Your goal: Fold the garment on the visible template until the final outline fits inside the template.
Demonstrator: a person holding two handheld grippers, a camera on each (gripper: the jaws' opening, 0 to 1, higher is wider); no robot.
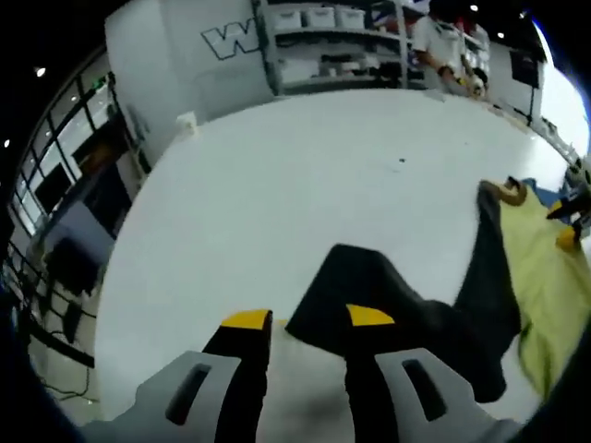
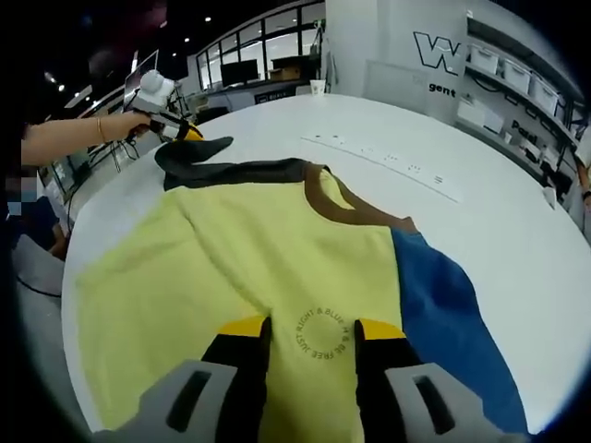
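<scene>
shelves and glass walls ring a big white table (image 2: 499,221) where the garment (image 2: 240,268) lies mostly flat, yellow body and blue sleeve spread. left gripper (image 1: 307,318) has its jaws closed on the dark sleeve (image 1: 369,295). right gripper (image 2: 303,325) hovers with jaws apart over the printed chest. folding looks barely begun; no template outline i can make out.

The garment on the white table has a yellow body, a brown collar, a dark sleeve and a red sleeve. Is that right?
Not quite. The right gripper view shows the garment on the white table with a blue sleeve, not red. The yellow body, brown collar and dark sleeve are correct.
</scene>
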